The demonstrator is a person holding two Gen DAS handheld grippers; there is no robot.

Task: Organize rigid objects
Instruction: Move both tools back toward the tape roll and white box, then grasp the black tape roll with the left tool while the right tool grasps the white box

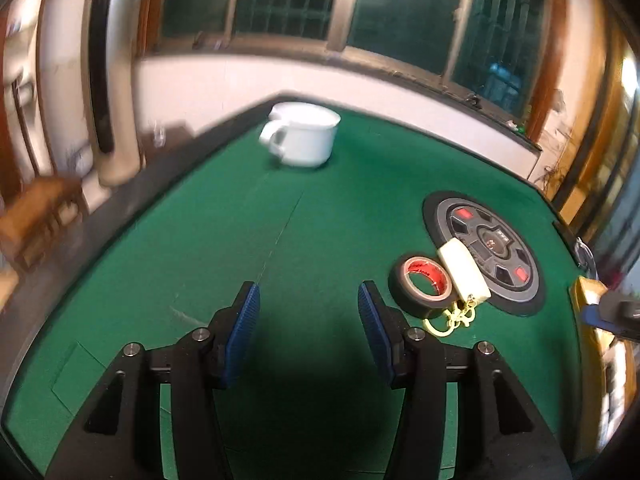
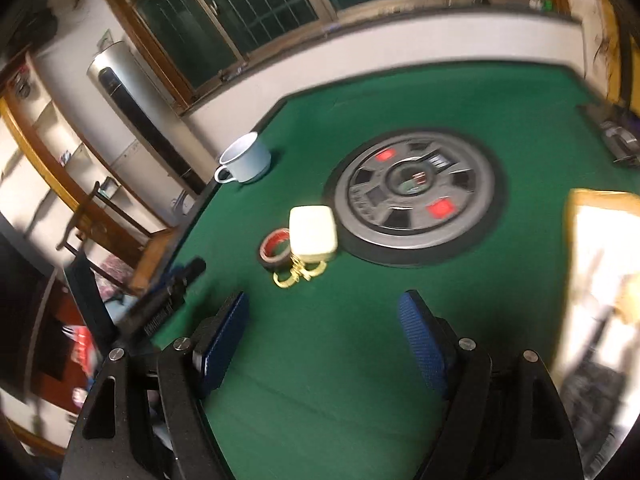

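Both grippers' fingers stand apart over the green felt table [image 1: 224, 240], gripping nothing.

Ahead and right of my left gripper [image 1: 308, 300] I see the black tape roll [image 1: 420, 286] touching a cream case [image 1: 464, 274] with a yellow chain; ahead-left of my right gripper [image 2: 324, 312] sits that pair, the white mug [image 2: 246, 158] far beyond.

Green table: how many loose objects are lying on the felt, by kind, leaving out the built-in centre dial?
White mug: 1
Roll of black tape with a red core: 1
Cream-coloured case with a yellow key chain: 1
Total: 3

The tape and the case lie together beside the dial on the table; the mug stands apart, near the far edge.
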